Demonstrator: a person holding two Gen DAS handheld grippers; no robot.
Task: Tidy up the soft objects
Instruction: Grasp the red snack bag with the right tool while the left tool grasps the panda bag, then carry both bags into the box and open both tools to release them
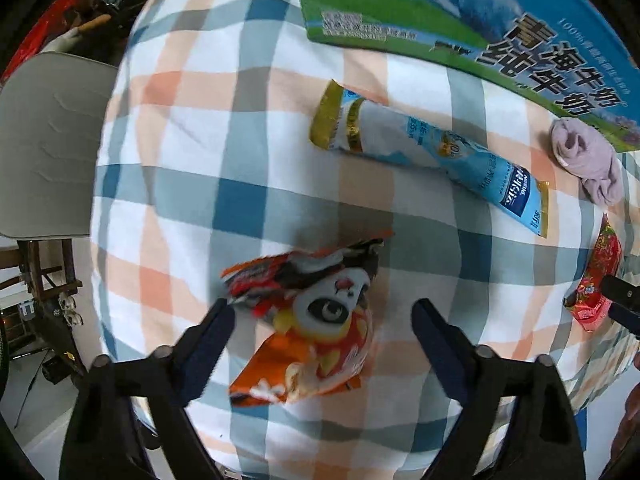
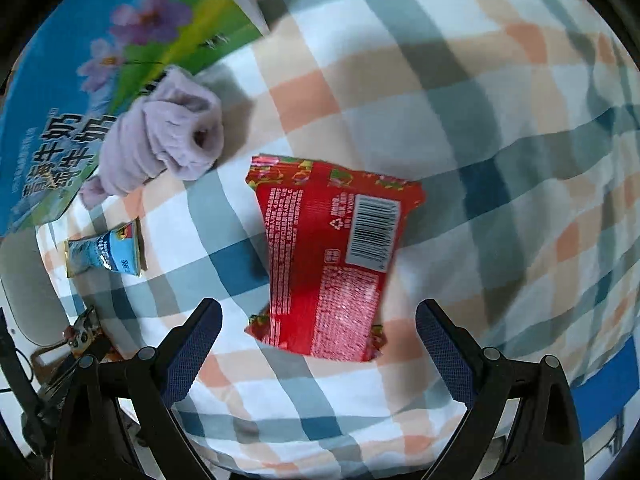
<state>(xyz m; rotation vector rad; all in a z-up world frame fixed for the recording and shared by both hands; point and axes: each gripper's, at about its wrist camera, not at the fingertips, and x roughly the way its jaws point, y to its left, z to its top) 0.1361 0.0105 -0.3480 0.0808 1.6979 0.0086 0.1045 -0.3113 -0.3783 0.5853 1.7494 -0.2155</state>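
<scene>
An orange snack bag (image 1: 316, 320) with a cartoon face lies crumpled on the checked cloth (image 1: 248, 152), between the spread fingers of my left gripper (image 1: 322, 320), which is open and hovers over it. A long blue and gold pouch (image 1: 432, 152) lies beyond it, seen too as the blue pouch (image 2: 106, 254) in the right wrist view. A rolled lilac sock (image 1: 584, 160) (image 2: 160, 136) rests against the milk carton box (image 1: 460, 8) (image 2: 80, 80). A red packet (image 2: 332, 256) (image 1: 596, 280) lies back side up just ahead of my open right gripper (image 2: 318, 320).
The checked cloth (image 2: 480, 120) covers a soft, bulging surface. A grey chair cushion (image 1: 48, 144) stands off the left edge, with clutter on the floor below it. The right gripper's black tip (image 1: 622, 304) shows at the right edge of the left wrist view.
</scene>
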